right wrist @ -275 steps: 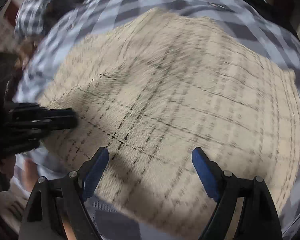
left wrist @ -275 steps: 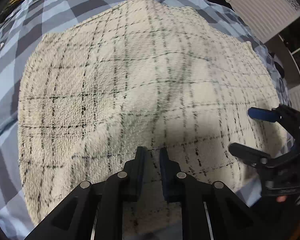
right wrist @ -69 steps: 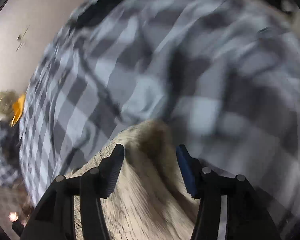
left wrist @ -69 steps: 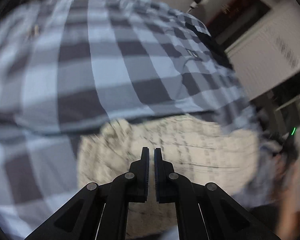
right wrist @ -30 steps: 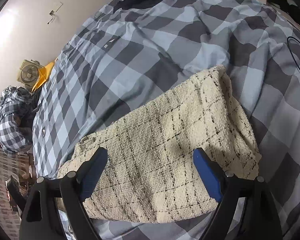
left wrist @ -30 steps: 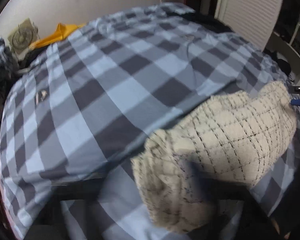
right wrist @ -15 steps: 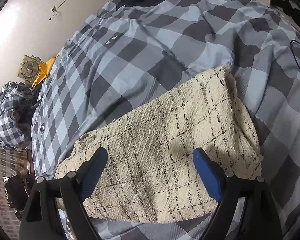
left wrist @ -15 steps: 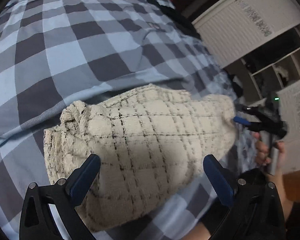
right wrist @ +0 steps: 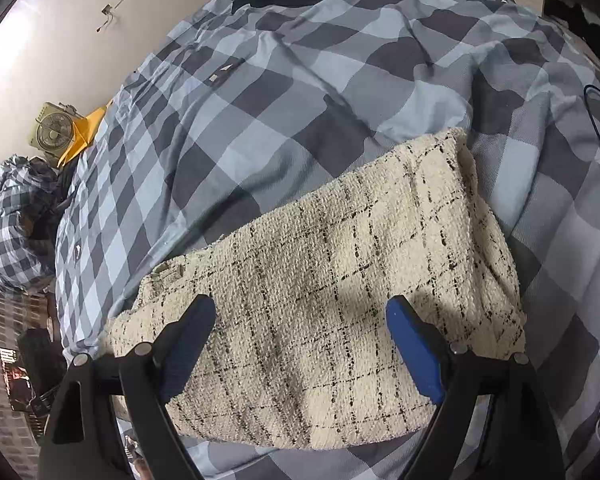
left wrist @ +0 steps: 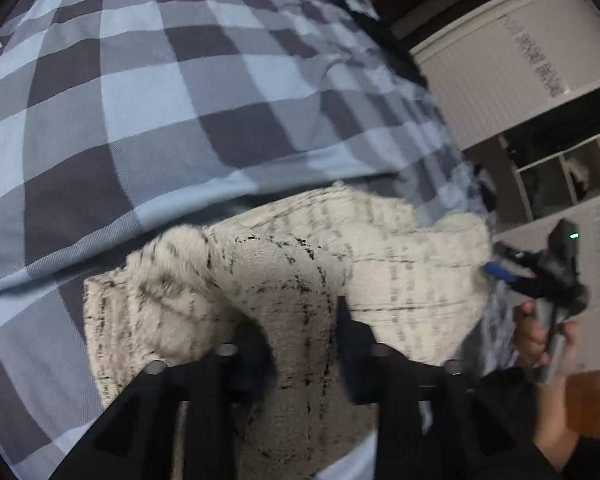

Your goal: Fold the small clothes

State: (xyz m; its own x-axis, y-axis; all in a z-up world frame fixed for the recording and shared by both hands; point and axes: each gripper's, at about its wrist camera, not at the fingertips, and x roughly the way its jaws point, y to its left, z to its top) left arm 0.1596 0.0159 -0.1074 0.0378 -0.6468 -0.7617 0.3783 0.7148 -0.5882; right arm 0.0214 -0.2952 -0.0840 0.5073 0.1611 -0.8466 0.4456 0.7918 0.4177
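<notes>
Cream black-checked garment (right wrist: 340,280) lies folded on the bedspread (right wrist: 260,100), bunched in left tool (left wrist: 300,328); right tool (right wrist: 300,320) spread.

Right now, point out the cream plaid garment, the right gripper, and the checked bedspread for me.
cream plaid garment (right wrist: 340,288), right wrist view, middle of its folded top face.
right gripper (right wrist: 300,336), right wrist view, midway between its open blue-padded fingertips.
checked bedspread (right wrist: 260,120), right wrist view, bare patch beyond the garment.
</notes>
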